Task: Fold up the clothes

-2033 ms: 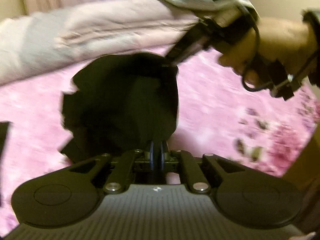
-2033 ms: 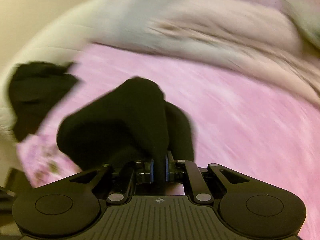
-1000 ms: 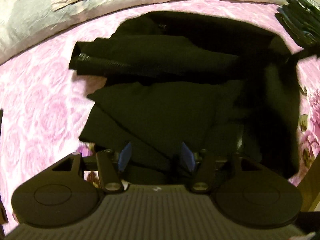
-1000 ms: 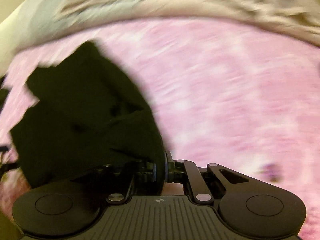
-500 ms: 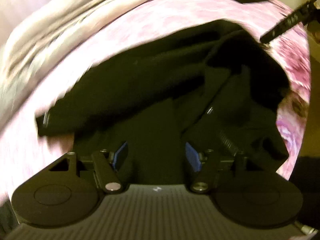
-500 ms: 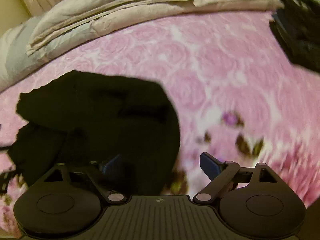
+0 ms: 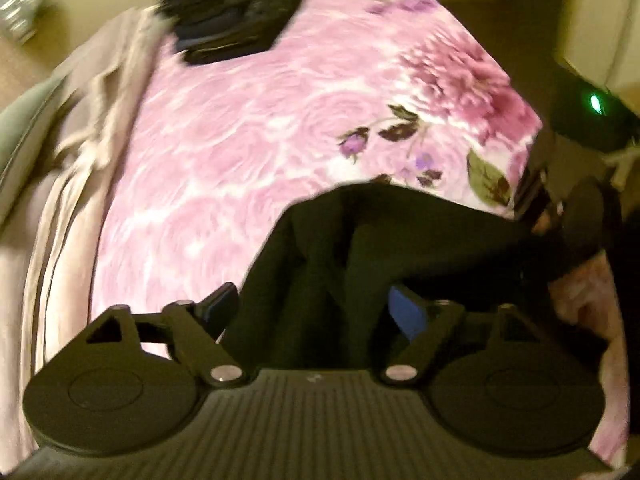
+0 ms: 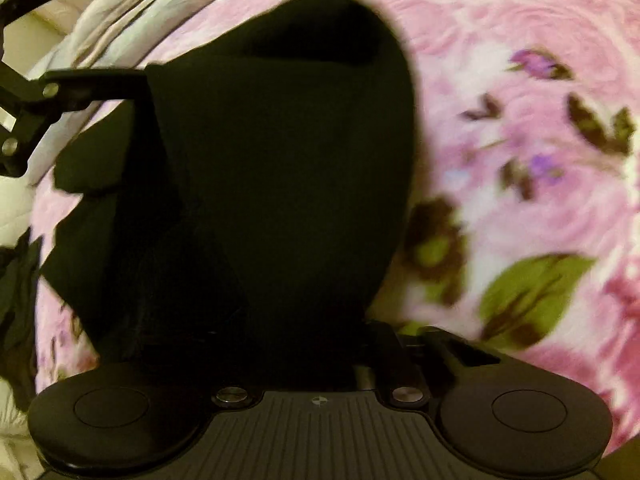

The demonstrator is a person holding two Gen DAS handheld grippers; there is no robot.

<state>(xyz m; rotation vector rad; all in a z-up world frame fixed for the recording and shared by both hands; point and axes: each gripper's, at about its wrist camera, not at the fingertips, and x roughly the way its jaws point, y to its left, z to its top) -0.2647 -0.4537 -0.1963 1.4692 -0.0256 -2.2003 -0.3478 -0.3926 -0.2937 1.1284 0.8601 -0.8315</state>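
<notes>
Between the left claw [image 7: 316, 308] fingers, black garment [image 7: 360, 248] on pink floral bedspread [image 7: 260, 120]

Black, soft, matte fabric garment [image 7: 404, 236], crumpled rather than flat, lying on pink rose-printed bedding. In the left wrist view, spread from centre toward 3 o'clock, with raised folds and dark creases running down toward 6 o'clock. In the right wrist view [image 8: 280, 152], bulking up as a rounded, humped mass filling centre and 9 o'clock, upper edge curved toward 12 o'clock, ragged flaps trailing at 8 o'clock. Surface detail lost in shadow; type of garment impossible to tell. Second dark folded stack of clothes [image 7: 236, 12], blurred, lying flat on the same bedding at 11 o'clock in the left wrist view, well apart from the crumpled garment.
</notes>
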